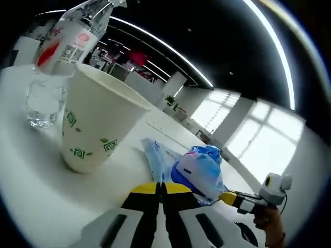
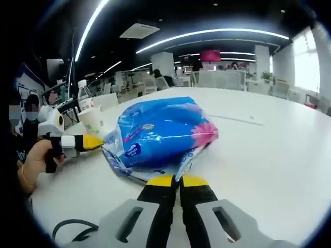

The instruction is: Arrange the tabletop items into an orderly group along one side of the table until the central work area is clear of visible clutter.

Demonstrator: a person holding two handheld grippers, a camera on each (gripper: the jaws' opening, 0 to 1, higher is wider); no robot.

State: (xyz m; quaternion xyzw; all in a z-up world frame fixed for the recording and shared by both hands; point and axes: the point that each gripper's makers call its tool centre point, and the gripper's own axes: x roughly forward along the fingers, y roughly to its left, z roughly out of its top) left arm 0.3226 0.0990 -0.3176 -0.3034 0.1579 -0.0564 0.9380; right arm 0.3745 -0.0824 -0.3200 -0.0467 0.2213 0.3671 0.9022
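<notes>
One white worktop [image 2: 269,150] carries everything, with wide bare surface stretching away on the far side of the things in the right gripper view. On it lie one blue plastic packet [image 2: 158,135], one paper cup [image 1: 95,120] and one water bottle [image 1: 57,62].

The packet is crinkled blue film with a pink patch and white print, lying flat near the middle of the worktop, its loose clear edge pointing toward the right gripper [image 2: 176,182]. The cup is white with small green square marks, upright, and the clear bottle with a red and white label stands just behind it, both close together near the left gripper [image 1: 161,187].

Each gripper has its yellow-tipped jaws pressed together with nothing between them. The right gripper sits just before the packet's edge; whether it touches is unclear.
</notes>
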